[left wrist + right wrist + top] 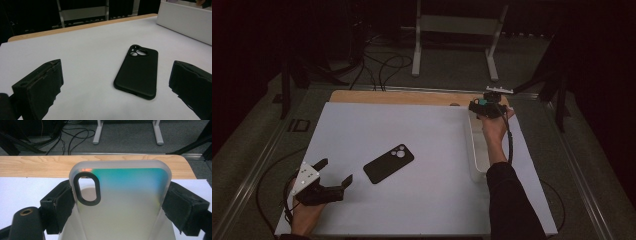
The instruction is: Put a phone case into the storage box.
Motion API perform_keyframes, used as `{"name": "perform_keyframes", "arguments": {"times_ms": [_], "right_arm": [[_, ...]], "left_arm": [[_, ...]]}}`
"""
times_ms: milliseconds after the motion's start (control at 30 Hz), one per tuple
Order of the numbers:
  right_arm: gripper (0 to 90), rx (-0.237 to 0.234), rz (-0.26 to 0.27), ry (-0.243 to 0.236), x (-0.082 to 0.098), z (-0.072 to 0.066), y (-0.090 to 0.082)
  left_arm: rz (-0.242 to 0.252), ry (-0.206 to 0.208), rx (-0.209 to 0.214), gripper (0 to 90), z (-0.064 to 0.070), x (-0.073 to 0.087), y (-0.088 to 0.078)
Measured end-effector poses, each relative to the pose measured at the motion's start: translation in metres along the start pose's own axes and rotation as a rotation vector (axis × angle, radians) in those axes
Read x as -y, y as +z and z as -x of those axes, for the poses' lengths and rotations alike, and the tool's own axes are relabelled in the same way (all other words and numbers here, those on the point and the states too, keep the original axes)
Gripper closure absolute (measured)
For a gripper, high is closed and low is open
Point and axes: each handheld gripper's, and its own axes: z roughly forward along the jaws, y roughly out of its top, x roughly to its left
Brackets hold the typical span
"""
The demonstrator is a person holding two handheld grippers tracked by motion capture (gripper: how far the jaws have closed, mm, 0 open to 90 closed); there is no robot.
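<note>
High view, left gripper [336, 173]: rests at the near left of the white table [422, 210], jaws spread wide and holding nothing, aimed toward the black phone case.
High view, black phone case [388, 163]: lies flat near the middle of the table, camera cut-out toward the far right, apart from both grippers.
High view, right gripper [486, 108]: held at the far right corner, over the far end of a white tray [474, 150] that runs along the right edge; a teal glint shows between its jaws.
Left gripper view, jaws: far apart, empty; the black phone case [138, 71] lies between and beyond them, back side up, touching neither.
Left gripper view, white tray [185, 21]: its wall stands at the upper right, well apart from the case.
Right gripper view, right gripper [120, 202]: jaws closed onto the long edges of a translucent frosted phone case [125, 197], one pad on each side, with the oval camera cut-out at the upper left.
Right gripper view, background: wooden table edge [37, 166] and floor cables beyond.
Handling judgement, frosted case: probably light and somewhat flexible; a hollow shell may bow under hard squeezing, so a moderate hold across the side rims suits it.
Handling judgement, black case: matte, likely grippy and light; lying flat, it offers only thin edges, so the long sides are the place to take it.
</note>
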Motion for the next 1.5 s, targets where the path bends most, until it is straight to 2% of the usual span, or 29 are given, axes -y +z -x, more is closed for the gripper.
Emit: {"name": "perform_keyframes", "arguments": {"times_ms": [133,367,667,800,933,1033,1100,1133,1500], "right_arm": [[13.4,-0.002,0.002,-0.003,0.001,-0.001,0.0],[10.6,-0.02,0.02,0.023,0.0,0.003,-0.002],[10.7,-0.035,0.06,0.019,-0.002,0.006,-0.016],[10.9,-0.077,0.067,0.039,0.0,0.006,-0.024],[10.8,-0.113,0.074,0.026,0.004,0.002,-0.034],[10.8,-0.152,0.085,0.0,0.007,-0.004,-0.042],[10.8,-0.161,0.092,-0.008,0.008,-0.006,-0.046],[10.7,-0.177,0.087,-0.038,0.011,-0.011,-0.051],[10.7,-0.315,0.144,-0.103,0.029,-0.031,-0.09]], "left_arm": [[-0.004,0.001,0.002,0.2,0.0,0.0,0.001],[-0.006,-0.002,0.0,0.2,0.0,0.0,0.0],[-0.003,-0.002,-0.003,0.2,0.0,0.0,0.0],[-0.001,-0.002,-0.004,0.2,0.0,0.0,-0.001],[-0.002,-0.004,-0.001,0.1,0.0,-0.001,-0.001],[-0.004,-0.009,-0.001,0.2,0.0,-0.001,-0.001],[-0.005,-0.013,0.0,0.1,0.0,-0.001,-0.001],[-0.006,-0.012,0.0,0.1,-0.001,-0.001,-0.001],[-0.013,-0.005,-0.01,0.1,0.0,-0.002,-0.001]]}}
